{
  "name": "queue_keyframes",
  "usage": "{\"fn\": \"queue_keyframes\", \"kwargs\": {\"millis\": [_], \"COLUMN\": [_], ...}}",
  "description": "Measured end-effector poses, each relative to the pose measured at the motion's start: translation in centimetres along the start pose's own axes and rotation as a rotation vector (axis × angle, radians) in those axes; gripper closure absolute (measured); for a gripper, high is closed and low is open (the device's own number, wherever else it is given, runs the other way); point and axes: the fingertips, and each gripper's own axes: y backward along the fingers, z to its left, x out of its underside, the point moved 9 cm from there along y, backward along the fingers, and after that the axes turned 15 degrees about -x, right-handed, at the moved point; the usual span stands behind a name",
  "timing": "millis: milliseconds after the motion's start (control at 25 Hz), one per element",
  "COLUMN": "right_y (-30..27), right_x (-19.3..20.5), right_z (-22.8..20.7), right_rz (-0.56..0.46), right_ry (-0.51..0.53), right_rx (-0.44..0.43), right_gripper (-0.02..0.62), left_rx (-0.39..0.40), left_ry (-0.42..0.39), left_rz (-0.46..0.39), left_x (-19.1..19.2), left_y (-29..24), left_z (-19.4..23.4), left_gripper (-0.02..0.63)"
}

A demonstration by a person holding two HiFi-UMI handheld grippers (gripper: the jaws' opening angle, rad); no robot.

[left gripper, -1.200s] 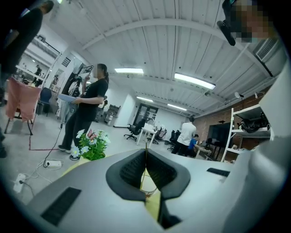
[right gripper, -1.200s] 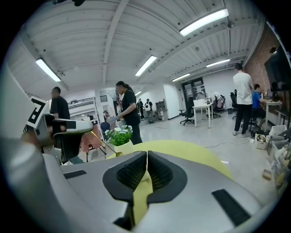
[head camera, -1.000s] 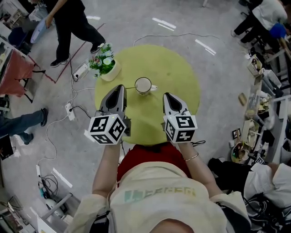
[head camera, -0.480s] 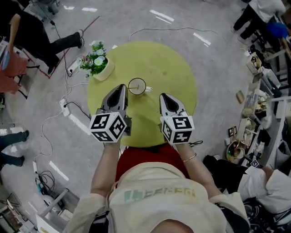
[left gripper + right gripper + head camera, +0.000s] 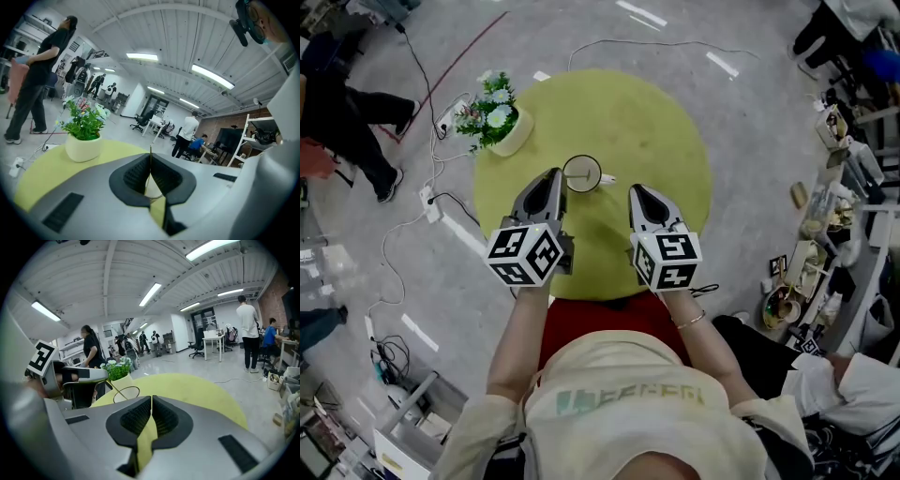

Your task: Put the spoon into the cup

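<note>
A white cup (image 5: 582, 173) stands near the middle of the round yellow-green table (image 5: 666, 131), its handle pointing right. In the right gripper view a thin spoon (image 5: 116, 386) leans inside the cup (image 5: 125, 393), handle up and to the left. My left gripper (image 5: 553, 175) hovers just left of the cup, jaws shut on nothing. My right gripper (image 5: 636, 190) sits a little right of and nearer than the cup, also shut and empty. In the left gripper view a sliver of the cup (image 5: 152, 185) shows below the closed jaws.
A white pot of flowers (image 5: 497, 122) stands at the table's far left edge. Cables and a power strip (image 5: 427, 202) lie on the floor to the left. A person (image 5: 347, 112) walks at far left. Cluttered shelves (image 5: 834, 216) line the right side.
The head view has shifted slightly. Both grippers stay shut beside the cup, the left one a little closer to it. The person at the left has walked further away.
</note>
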Motion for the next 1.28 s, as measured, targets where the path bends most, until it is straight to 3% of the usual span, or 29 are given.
{"fn": "queue_keyframes", "kwargs": {"millis": [720, 1280], "right_y": [-1.6, -2.0], "right_x": [0.3, 0.4], "right_z": [-1.7, -1.3], "right_rz": [0.04, 0.053], "right_ry": [-0.016, -0.014], "right_rx": [-0.003, -0.007], "right_gripper": [0.558, 0.558], "left_rx": [-0.008, -0.035], "left_ry": [0.043, 0.013], "left_rz": [0.05, 0.044], "left_x": [1.4, 1.1], "left_y": [-2.3, -2.5], "left_z": [0.2, 1.5], "left_gripper": [0.581, 0.58]}}
